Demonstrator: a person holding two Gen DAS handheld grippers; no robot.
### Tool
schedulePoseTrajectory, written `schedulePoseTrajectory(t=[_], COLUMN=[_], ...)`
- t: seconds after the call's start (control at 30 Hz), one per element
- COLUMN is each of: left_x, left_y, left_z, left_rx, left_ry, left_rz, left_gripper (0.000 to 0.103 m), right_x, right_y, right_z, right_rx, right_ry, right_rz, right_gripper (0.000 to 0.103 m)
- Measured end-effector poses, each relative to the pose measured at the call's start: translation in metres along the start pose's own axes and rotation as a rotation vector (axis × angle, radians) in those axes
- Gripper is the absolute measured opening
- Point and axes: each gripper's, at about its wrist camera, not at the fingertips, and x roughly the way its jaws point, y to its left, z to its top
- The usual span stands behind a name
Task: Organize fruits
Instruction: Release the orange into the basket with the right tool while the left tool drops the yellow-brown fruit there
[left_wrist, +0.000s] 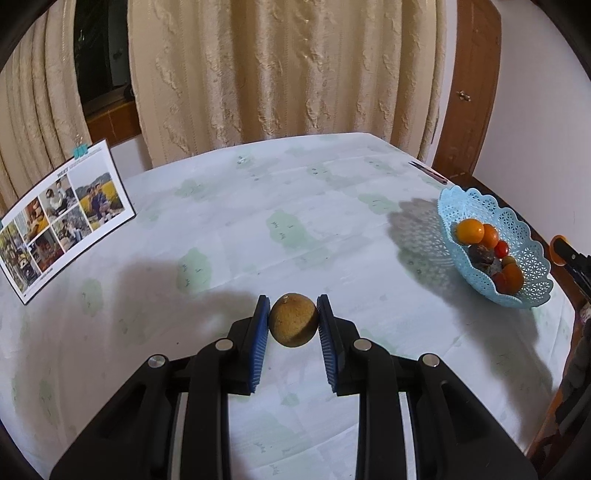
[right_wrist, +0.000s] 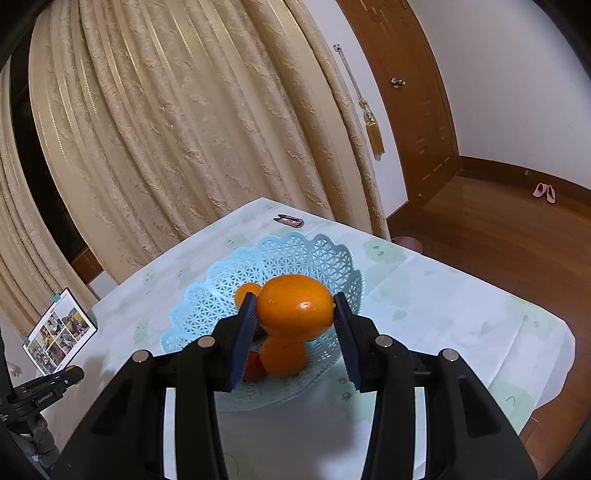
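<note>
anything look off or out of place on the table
Nothing spilled or damaged. The blue basket stands upright with its fruit inside. The only stray item is a small clip-like thing lying near the far table edge, away from the fruit.

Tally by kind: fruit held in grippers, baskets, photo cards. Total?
Held fruit: 2, brown fruit in left gripper, orange in right gripper
Blue basket: 1
Photo card: 1
Total: 4

Bright overhead light, soft shadows, fisheye warp, dark corners
</note>
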Motion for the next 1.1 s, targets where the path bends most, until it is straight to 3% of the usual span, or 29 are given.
schedulePoseTrajectory(t=[0.43,0.5,0.6,1.1], left_x=[0.003,0.003,0.005,0.025], left_y=[-0.028,-0.034,-0.043,-0.134], left_z=[0.008,0.009,0.013,0.039], left_rx=[0.052,0.063,0.081,0.212], left_ry=[-0.007,-0.009,-0.011,-0.033], left_rz=[-0.020,-0.025,-0.036,-0.143], left_gripper=[0.026,0.026,0.026,0.026], right_x=[0.009,0.008,0.005,-0.018], right_y=[-0.007,-0.009,-0.013,-0.040], right_z=[0.000,0.000,0.002,0.003], right_rx=[0.000,0.005,0.019,0.055], right_ry=[0.011,0.000,-0.013,-0.061], right_rz=[-0.008,-0.008,-0.006,-0.059], right_gripper=[0.044,0.056,0.056,0.057])
